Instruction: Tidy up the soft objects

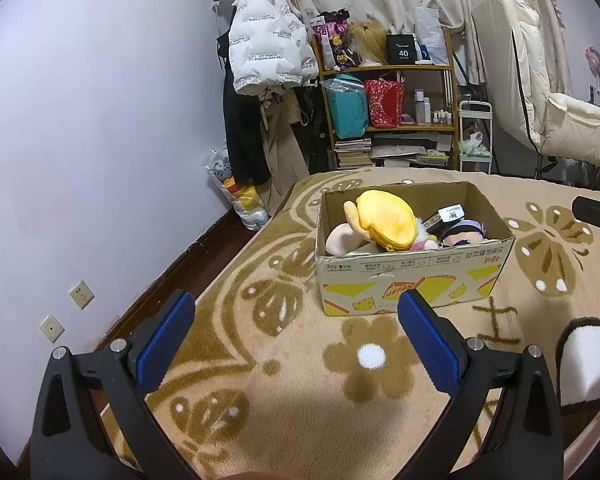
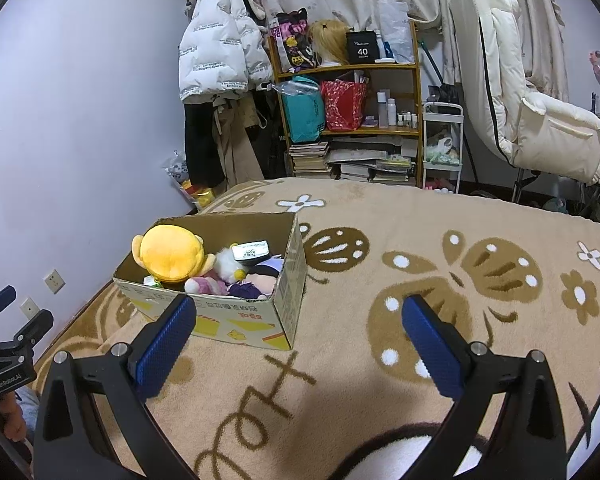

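Note:
A cardboard box (image 1: 416, 276) (image 2: 244, 320) stands on a tan bed blanket (image 1: 300, 344) (image 2: 380, 352). Inside lie several plush toys: a large yellow one (image 1: 386, 220) (image 2: 172, 254) on top, a pink one (image 1: 340, 238) (image 2: 206, 285), and a purple-haired doll (image 1: 462, 234) (image 2: 260, 276). My left gripper (image 1: 296, 336) is open and empty, held in front of the box. My right gripper (image 2: 298, 338) is open and empty too, to the right of the box's near corner. The right gripper's tip (image 1: 596, 210) shows at the left wrist view's edge.
A shelf (image 1: 388, 96) (image 2: 348, 112) with bags and books stands beyond the bed, with a coat rack (image 1: 260, 52) (image 2: 220, 52) and a white padded chair (image 1: 540, 92) (image 2: 520, 92) beside it. A wall (image 1: 100, 140) runs along the bed's left side.

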The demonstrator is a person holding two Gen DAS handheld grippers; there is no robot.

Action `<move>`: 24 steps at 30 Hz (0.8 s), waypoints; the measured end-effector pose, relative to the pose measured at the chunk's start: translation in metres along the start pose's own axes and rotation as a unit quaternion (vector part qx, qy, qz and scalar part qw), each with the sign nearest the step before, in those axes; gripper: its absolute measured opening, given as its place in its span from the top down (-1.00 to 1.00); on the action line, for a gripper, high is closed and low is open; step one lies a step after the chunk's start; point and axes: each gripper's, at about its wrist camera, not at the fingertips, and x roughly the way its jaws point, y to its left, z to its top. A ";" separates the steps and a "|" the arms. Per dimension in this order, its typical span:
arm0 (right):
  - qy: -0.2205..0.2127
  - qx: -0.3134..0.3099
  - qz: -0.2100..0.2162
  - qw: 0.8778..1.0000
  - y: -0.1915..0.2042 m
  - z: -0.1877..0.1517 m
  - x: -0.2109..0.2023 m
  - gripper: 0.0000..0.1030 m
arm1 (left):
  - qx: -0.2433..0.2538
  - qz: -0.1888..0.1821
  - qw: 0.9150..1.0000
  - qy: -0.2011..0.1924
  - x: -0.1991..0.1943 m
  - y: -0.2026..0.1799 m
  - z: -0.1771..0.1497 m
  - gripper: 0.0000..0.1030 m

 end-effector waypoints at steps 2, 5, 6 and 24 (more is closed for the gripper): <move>0.000 0.001 0.000 1.000 0.000 -0.001 0.001 -1.00 | 0.001 0.000 1.000 0.000 0.000 0.000 0.000 -0.95; 0.000 0.000 0.000 1.000 0.000 -0.001 0.001 -1.00 | 0.003 -0.001 1.000 0.000 0.000 -0.001 0.000 -0.95; 0.000 0.000 -0.001 1.000 0.000 -0.001 0.000 -1.00 | 0.004 -0.001 1.000 0.001 0.000 -0.001 0.000 -0.95; -0.003 0.005 -0.006 1.000 -0.005 -0.002 0.001 -1.00 | 0.007 -0.002 1.000 0.003 0.001 -0.002 -0.003 -0.95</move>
